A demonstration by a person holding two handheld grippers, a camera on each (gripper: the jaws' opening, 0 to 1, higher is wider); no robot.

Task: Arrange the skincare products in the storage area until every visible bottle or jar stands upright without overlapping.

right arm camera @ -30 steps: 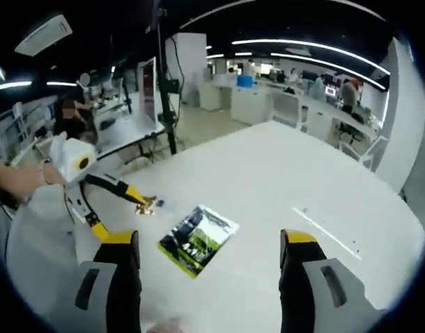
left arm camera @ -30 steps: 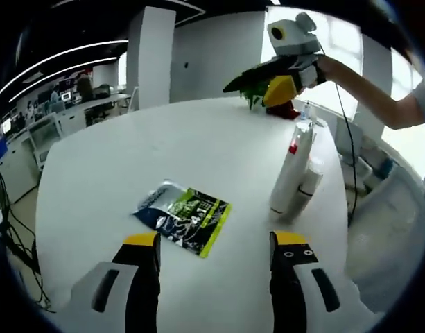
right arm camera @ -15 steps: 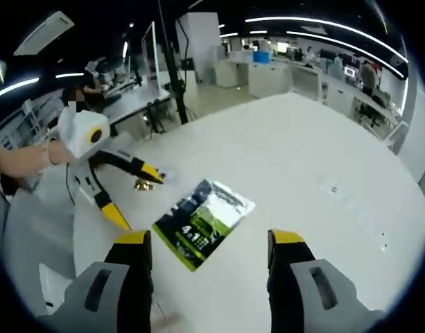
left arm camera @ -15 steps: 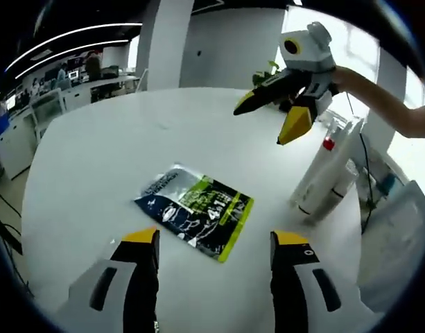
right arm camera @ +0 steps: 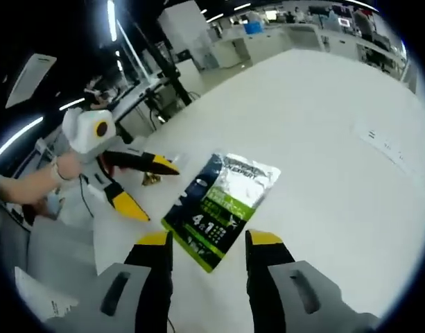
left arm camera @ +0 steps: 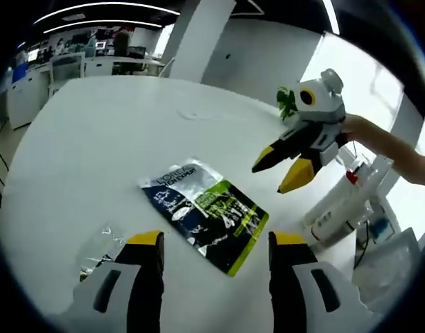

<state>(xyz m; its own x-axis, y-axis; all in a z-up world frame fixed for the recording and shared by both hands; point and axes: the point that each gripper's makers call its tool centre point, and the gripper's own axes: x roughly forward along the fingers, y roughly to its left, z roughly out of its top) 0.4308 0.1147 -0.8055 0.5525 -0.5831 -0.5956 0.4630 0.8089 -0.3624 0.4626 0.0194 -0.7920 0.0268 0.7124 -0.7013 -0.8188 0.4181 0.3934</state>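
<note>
In the left gripper view, a flat sachet (left arm camera: pixel 204 214) is seen lying on the white worktop (left arm camera: pixel 108 132), printed dark blue, silver and lime green. "L'OREAL" can be read along its silver end; the smaller print cannot be made out. The left tongs (left arm camera: pixel 213 244) are held wide apart just short of the sachet, with nothing between them. A crumpled clear wrapper (left arm camera: pixel 100 248) lies beside the left jaw. To the right, a white bottle (left arm camera: pixel 337 208) with a red mark near its top is leaning by the worktop's edge. The right tongs (left arm camera: pixel 277 176) are seen above the sachet, spread open and empty.

In the right gripper view, the sachet (right arm camera: pixel 222 205) is shown with "4 1" legible on its green part. The right tongs (right arm camera: pixel 209 244) are parted moderately around its near edge, gripping nothing. The left tongs (right arm camera: pixel 157 187) are seen open beside a small gold object (right arm camera: pixel 151 180).
</note>
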